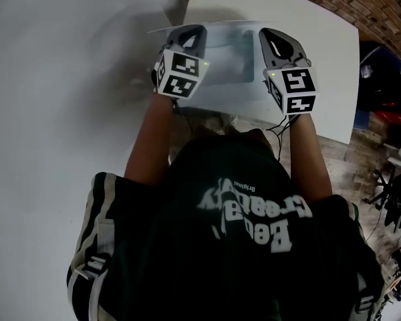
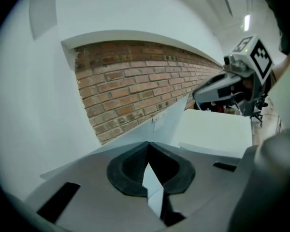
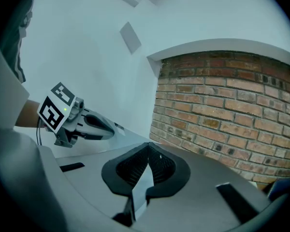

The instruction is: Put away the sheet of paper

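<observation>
The left gripper [image 1: 189, 37] and the right gripper [image 1: 276, 43] are each clamping shut on an opposite side edge of the thin white rectangular sheet of paper [image 1: 230, 79]. They are holding it spread between them in front of the person, over the flat white table [image 1: 324, 52] and apparently lifted off it. Carrying it well is, in my judgement, calling for both hands travelling together at one spacing — pulling apart is risking a tear, closing in a sag or crease.

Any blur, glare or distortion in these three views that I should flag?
Head view: paper looks washed out and soft, shirt very dark. Left gripper view: fisheye bows the brick wall, corners vignetted black. Right gripper view: same bowing and vignette.
</observation>
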Demonstrator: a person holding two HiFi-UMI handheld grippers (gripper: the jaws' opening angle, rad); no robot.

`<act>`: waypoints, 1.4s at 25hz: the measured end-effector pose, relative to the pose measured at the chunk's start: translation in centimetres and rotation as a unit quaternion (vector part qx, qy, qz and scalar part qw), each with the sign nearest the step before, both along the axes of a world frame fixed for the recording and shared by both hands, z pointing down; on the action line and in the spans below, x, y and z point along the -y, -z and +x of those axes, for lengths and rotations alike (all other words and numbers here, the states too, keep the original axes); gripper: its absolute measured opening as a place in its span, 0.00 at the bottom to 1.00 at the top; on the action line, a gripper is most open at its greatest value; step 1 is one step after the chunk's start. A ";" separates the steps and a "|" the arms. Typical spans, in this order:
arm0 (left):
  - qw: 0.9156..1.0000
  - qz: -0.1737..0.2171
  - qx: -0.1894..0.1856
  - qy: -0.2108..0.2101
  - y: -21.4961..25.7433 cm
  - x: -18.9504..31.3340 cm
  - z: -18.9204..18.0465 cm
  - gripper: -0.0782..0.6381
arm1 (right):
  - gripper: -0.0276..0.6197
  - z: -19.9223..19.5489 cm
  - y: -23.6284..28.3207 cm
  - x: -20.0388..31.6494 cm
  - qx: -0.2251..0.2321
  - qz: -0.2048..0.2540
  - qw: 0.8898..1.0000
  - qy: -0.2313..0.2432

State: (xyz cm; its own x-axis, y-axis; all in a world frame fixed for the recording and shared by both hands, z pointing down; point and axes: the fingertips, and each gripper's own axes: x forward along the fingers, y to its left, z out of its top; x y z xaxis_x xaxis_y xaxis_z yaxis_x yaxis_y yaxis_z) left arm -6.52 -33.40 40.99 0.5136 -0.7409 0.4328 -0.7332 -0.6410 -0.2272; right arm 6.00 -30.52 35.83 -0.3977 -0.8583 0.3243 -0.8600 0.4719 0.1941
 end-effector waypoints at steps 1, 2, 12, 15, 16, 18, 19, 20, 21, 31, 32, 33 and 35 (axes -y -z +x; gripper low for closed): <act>1.000 0.005 -0.005 -0.001 0.4 -0.2 -0.1 0.11 | 0.03 0.0 0.1 -0.4 0.001 0.001 1.000 -0.007; 1.000 0.011 -0.011 -0.002 0.9 -0.5 -0.1 0.11 | 0.03 0.1 0.1 -0.9 0.003 0.003 1.000 -0.014; 0.997 0.046 -0.055 -0.018 4.8 -4.5 0.2 0.11 | 0.03 1.5 0.7 -6.0 0.021 0.015 0.998 -0.064; 0.997 0.049 -0.051 -0.023 5.1 -5.8 0.6 0.11 | 0.03 1.7 1.2 -7.1 0.025 0.021 0.997 -0.066; 0.997 0.049 -0.050 -0.022 5.1 -6.1 0.7 0.11 | 0.03 1.8 1.4 -7.4 0.026 0.024 0.997 -0.065; 0.998 0.048 -0.047 -0.019 5.2 -6.8 1.1 0.11 | 0.03 2.2 1.7 -8.0 0.029 0.028 0.997 -0.062; 0.998 0.049 -0.046 -0.018 5.3 -7.2 1.4 0.11 | 0.03 2.5 1.9 -8.4 0.030 0.030 0.997 -0.061; 0.998 0.049 -0.045 -0.016 5.4 -7.6 1.7 0.11 | 0.03 2.9 2.1 -8.8 0.031 0.033 0.997 -0.060; 0.998 0.050 -0.045 -0.014 5.5 -8.1 2.1 0.11 | 0.03 3.3 2.3 -9.3 0.032 0.035 0.997 -0.058; 0.997 0.065 -0.039 0.001 6.7 -14.3 7.1 0.11 | 0.03 8.3 2.4 -15.0 0.052 0.038 0.997 -0.041; 0.997 0.069 -0.039 0.003 7.0 -15.1 7.6 0.11 | 0.03 8.7 2.6 -15.8 0.054 0.040 0.997 -0.040; 0.997 0.072 -0.039 0.004 7.3 -16.0 8.0 0.11 | 0.03 9.2 2.7 -16.6 0.055 0.042 0.997 -0.038; 0.996 0.076 -0.040 0.007 7.6 -17.9 8.8 0.11 | 0.03 9.9 2.8 -18.5 0.056 0.044 0.997 -0.032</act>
